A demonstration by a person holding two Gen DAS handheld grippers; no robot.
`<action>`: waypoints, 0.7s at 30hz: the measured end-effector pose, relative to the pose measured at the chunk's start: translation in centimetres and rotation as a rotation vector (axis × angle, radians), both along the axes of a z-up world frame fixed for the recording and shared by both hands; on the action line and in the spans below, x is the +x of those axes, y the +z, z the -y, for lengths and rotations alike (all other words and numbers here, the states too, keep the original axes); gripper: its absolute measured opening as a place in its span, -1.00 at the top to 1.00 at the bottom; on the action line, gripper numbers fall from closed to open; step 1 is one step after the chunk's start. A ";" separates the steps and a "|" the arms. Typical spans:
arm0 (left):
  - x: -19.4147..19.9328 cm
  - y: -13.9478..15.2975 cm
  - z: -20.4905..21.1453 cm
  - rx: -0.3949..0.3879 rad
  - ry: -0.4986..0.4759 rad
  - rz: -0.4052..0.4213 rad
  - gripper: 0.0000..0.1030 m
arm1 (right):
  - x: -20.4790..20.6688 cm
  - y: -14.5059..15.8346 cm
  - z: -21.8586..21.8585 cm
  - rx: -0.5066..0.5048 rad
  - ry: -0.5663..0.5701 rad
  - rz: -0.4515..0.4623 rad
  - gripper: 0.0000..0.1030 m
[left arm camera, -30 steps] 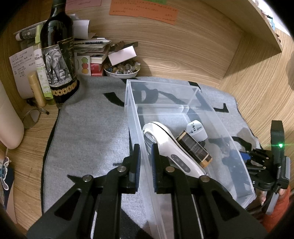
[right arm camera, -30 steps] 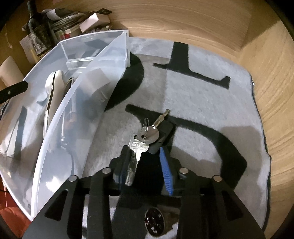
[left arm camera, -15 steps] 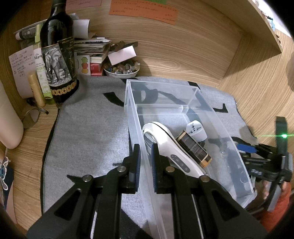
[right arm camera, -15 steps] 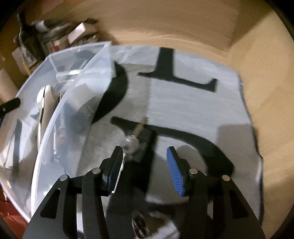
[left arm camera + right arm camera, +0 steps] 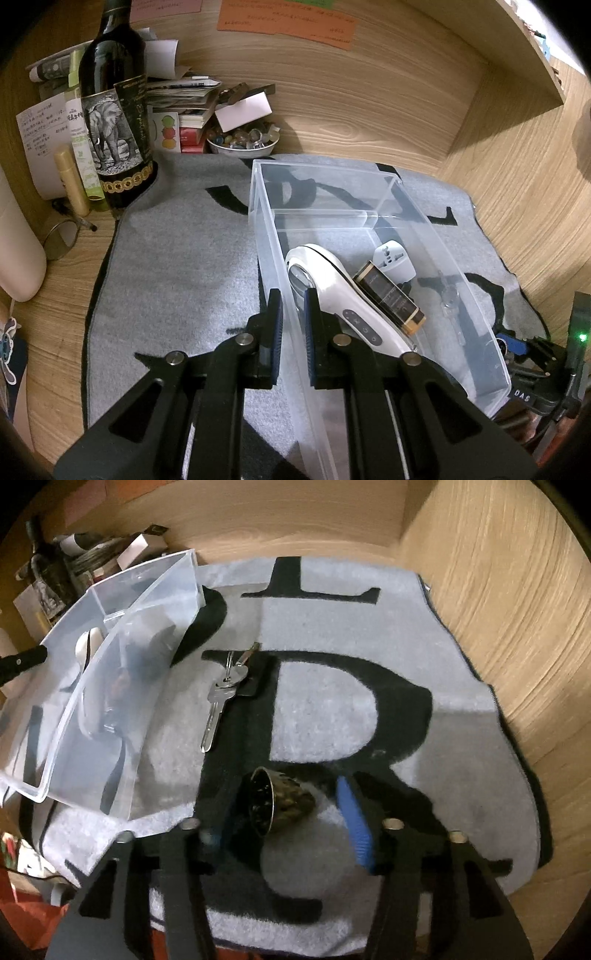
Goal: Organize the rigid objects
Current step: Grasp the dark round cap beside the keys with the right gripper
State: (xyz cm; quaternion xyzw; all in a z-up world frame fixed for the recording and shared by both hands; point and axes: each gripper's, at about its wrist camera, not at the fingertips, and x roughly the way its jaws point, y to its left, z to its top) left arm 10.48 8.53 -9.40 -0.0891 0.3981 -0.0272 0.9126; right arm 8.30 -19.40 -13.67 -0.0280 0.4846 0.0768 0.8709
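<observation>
Grey mat (image 5: pixel 406 627) with black letters, clear bin (image 5: pixel 480 332)

a dark wine bottle (image 5: pixel 110 122) with an elephant label stands at the grey mat's (image 5: pixel 177 266) back corner. beside it lie stacked papers (image 5: pixel 181 92) and a bowl of stones (image 5: pixel 242 142).

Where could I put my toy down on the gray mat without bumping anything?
The widest bare patch of the mat lies between the wine bottle and the clear bin, ahead of the left gripper. Beside the keys and the little metal cup, near the right gripper, it's crowded.
</observation>
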 end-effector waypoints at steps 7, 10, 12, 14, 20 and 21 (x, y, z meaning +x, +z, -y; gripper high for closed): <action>0.0 0.0 0.0 -0.007 0.002 0.000 0.82 | 0.6 1.6 -0.5 0.002 0.018 0.044 0.35; 0.0 0.0 0.0 -0.006 0.002 0.001 0.82 | 1.4 3.3 -1.0 0.019 0.030 0.092 0.35; 0.0 0.0 0.0 -0.007 0.002 0.001 0.82 | 1.8 4.8 -1.6 0.046 0.049 0.128 0.35; 0.0 0.0 0.0 -0.007 0.002 0.001 0.82 | 2.1 6.3 -2.5 0.067 0.080 0.169 0.35; -0.1 0.0 0.0 -0.013 0.001 0.000 0.82 | 3.0 9.2 -6.8 0.097 0.210 0.250 0.35; 0.0 0.0 0.0 -0.014 0.001 -0.001 0.82 | 3.2 9.2 -7.5 0.097 0.231 0.251 0.35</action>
